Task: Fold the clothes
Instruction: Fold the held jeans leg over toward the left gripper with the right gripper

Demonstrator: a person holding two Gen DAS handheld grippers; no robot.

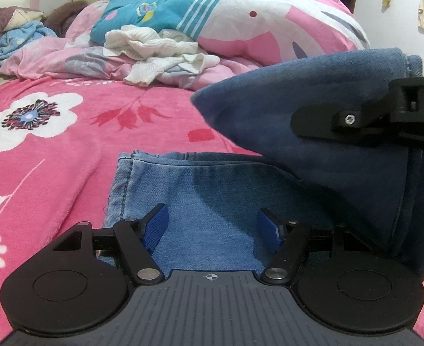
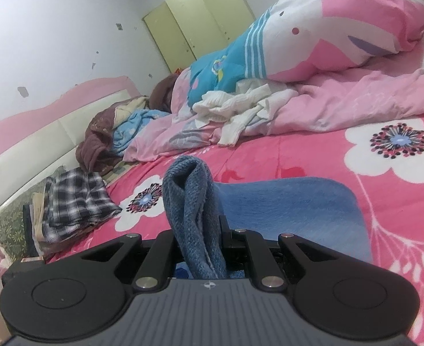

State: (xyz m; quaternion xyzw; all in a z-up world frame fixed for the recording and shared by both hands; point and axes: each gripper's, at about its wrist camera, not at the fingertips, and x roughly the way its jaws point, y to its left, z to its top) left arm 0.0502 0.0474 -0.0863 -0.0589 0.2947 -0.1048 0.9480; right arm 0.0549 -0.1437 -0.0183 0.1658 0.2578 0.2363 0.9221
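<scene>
A pair of blue jeans (image 1: 212,190) lies on the pink flowered bedspread (image 1: 53,173). My left gripper (image 1: 213,227) is open, its blue pads (image 1: 157,227) standing apart over the flat light-denim part, with nothing pinched between them. My right gripper (image 1: 313,121) comes in from the right in the left wrist view and holds a darker flap of the jeans (image 1: 298,101) lifted above the flat part. In the right wrist view, my right gripper (image 2: 196,230) is shut on a bunched fold of the jeans (image 2: 188,196), which hides its pads.
A crumpled white knit garment (image 1: 154,52) lies on a rumpled pink and teal duvet (image 1: 255,20) at the back. A stack of folded plaid clothes (image 2: 73,204) sits by the pink headboard (image 2: 53,121). A green wardrobe (image 2: 197,20) stands behind.
</scene>
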